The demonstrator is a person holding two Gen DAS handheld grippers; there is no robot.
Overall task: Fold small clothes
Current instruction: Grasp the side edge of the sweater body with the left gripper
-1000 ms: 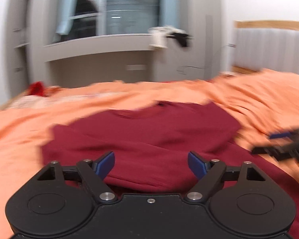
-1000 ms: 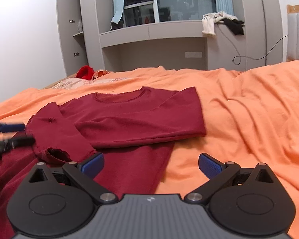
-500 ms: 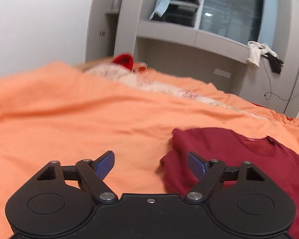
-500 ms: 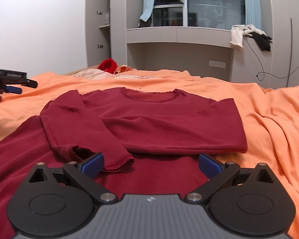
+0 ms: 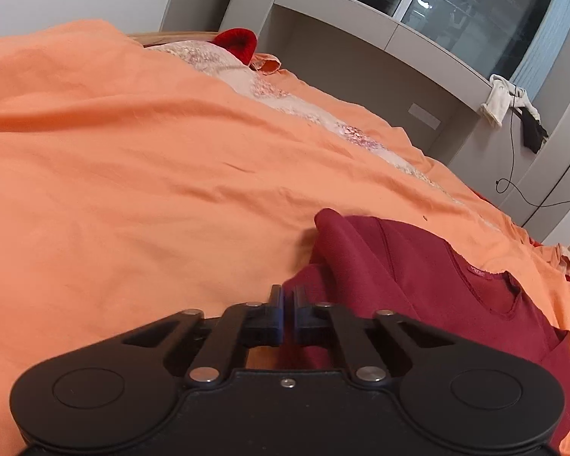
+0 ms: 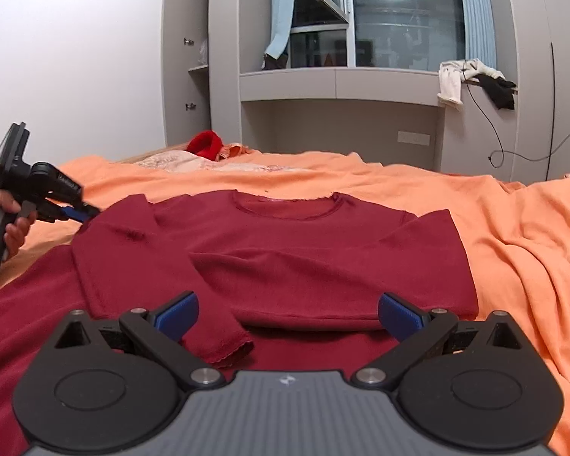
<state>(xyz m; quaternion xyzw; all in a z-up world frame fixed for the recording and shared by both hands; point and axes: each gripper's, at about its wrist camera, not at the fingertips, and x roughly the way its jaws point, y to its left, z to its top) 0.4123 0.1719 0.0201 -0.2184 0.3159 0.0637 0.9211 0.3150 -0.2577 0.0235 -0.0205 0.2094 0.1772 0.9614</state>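
Left gripper, spread half a second ago, now pinches the maroon sweater at its 9 o'clock shoulder edge on the orange bedspread — side fold likely next — while right gripper hovers open.

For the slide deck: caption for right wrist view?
Open right claw over maroon shirt; left claw at its shoulder.

Bed covered by orange sheet, wrinkled at right. Dark red long-sleeved shirt lies flat on it, sleeves folded inward. Red item and pale patterned cloth at far edge.
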